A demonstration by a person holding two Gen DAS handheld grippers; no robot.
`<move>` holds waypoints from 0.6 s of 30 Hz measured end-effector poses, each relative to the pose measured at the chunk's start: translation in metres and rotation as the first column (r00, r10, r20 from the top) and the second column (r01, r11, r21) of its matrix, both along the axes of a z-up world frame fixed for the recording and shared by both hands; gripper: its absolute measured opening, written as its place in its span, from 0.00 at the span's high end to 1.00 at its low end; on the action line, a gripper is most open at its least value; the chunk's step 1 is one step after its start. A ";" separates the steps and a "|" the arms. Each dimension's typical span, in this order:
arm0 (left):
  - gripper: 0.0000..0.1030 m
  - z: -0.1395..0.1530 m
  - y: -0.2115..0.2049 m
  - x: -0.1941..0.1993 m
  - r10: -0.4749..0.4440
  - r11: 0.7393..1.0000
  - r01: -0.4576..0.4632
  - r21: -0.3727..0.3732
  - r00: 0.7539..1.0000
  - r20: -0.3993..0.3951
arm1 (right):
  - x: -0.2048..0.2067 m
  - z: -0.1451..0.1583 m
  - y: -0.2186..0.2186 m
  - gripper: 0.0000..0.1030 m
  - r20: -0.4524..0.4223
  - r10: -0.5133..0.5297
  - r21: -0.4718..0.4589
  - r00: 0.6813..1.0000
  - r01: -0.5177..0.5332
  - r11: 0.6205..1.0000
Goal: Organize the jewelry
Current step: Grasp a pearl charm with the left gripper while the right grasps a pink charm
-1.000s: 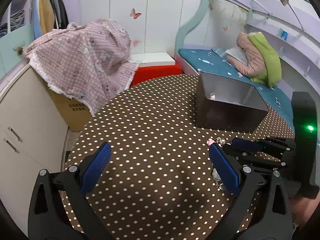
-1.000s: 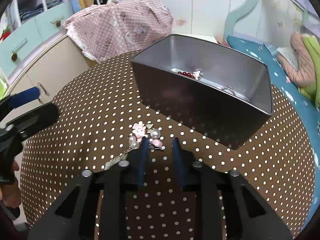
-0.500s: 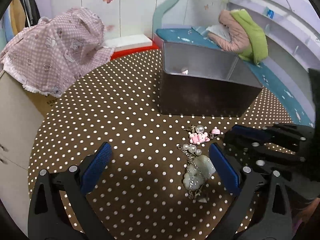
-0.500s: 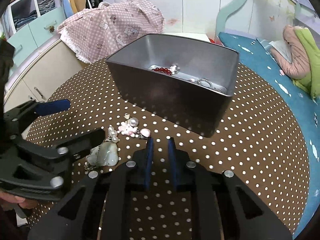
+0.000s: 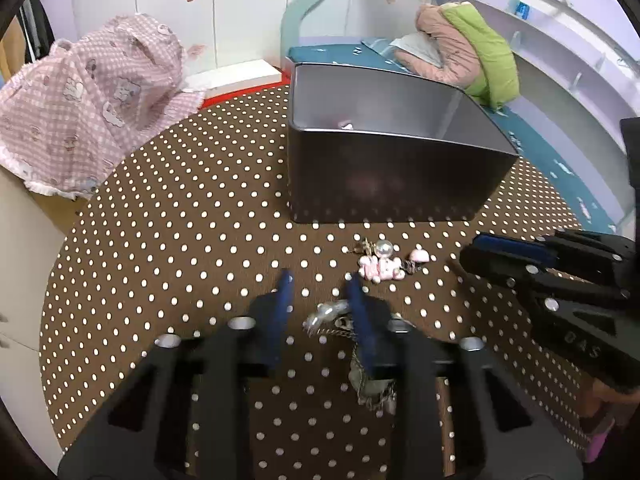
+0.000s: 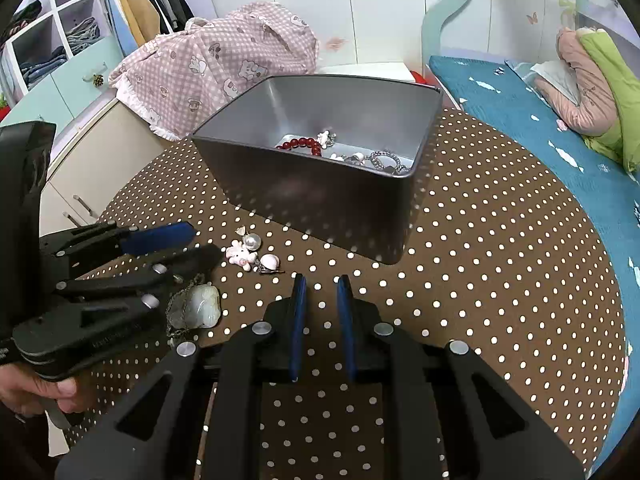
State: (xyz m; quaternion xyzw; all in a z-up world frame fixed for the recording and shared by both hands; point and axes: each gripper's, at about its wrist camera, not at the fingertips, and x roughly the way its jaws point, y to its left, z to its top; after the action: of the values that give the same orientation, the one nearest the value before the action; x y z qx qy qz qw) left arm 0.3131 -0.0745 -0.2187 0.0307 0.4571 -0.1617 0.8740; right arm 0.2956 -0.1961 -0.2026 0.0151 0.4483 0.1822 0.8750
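A jade pendant necklace (image 6: pixel 200 306) lies on the dotted tablecloth (image 5: pixel 180 240) with its chain and pearls (image 5: pixel 326 312). My left gripper (image 5: pixel 320 278) is over it and its jaws are closing. The pearls sit between the pads by the right one, and cloth still shows beside the left pad. Part of the pendant (image 5: pixel 368 384) is hidden under that finger. A pink charm cluster (image 5: pixel 380 268) lies just beyond. My right gripper (image 6: pixel 320 280) hovers shut and empty to the right of the charms (image 6: pixel 242 254). The dark metal box (image 6: pixel 320 208) behind holds a red bead bracelet (image 6: pixel 300 144) and silver pieces (image 6: pixel 386 158).
A pink checked cloth (image 5: pixel 92 108) covers something past the table's far left edge, above a white cabinet (image 6: pixel 80 168). A teal bed (image 6: pixel 520 120) with a green and pink bundle (image 5: pixel 472 52) runs along the right. A hand (image 6: pixel 36 392) holds the left gripper's handle.
The left gripper came forward and down over the necklace, and its jaws went from wide apart to narrow around the pearls. The right gripper stayed shut and drifted slightly.
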 end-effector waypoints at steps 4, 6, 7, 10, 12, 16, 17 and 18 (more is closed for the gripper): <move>0.99 0.000 0.017 -0.006 0.001 0.997 -0.003 -0.071 1.000 -0.031 | 0.001 0.001 0.010 0.83 0.003 0.034 0.006 0.999 -0.034 0.999; 0.99 0.003 0.027 -0.011 0.006 0.997 -0.008 -0.081 1.000 -0.024 | 0.002 0.001 0.017 0.79 0.008 0.063 0.002 0.998 -0.063 0.998; 0.99 0.004 0.031 -0.014 0.008 0.996 -0.009 -0.084 1.000 -0.020 | 0.002 0.001 0.020 0.78 0.011 0.075 -0.001 0.997 -0.075 0.997; 0.99 0.007 0.038 -0.021 0.006 0.996 -0.007 -0.091 1.000 -0.014 | 0.006 0.001 0.027 0.76 0.016 0.105 -0.003 0.994 -0.105 0.994; 0.99 0.007 0.041 -0.025 -0.001 0.995 -0.001 -0.099 1.000 -0.017 | 0.010 -0.002 0.032 0.74 0.020 0.114 -0.024 0.993 -0.114 0.993; 0.89 0.008 0.038 -0.031 -0.020 0.994 0.020 -0.108 1.000 -0.005 | 0.016 -0.006 0.038 0.74 0.034 0.139 -0.042 0.990 -0.137 0.990; 0.76 0.009 0.033 -0.032 -0.022 0.995 0.022 -0.101 1.000 0.002 | 0.016 -0.006 0.039 0.74 0.037 0.148 -0.051 0.988 -0.146 0.988; 0.44 0.011 0.032 -0.033 -0.020 0.995 0.021 -0.094 1.000 0.018 | 0.016 -0.006 0.040 0.74 0.038 0.156 -0.063 0.987 -0.153 0.986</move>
State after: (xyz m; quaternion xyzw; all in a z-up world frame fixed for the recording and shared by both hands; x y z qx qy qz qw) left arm 0.2800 -0.0425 -0.2077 -0.0046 0.4414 -0.1918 0.8766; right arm 0.3113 -0.1559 -0.2083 -0.0500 0.4346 0.2363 0.8676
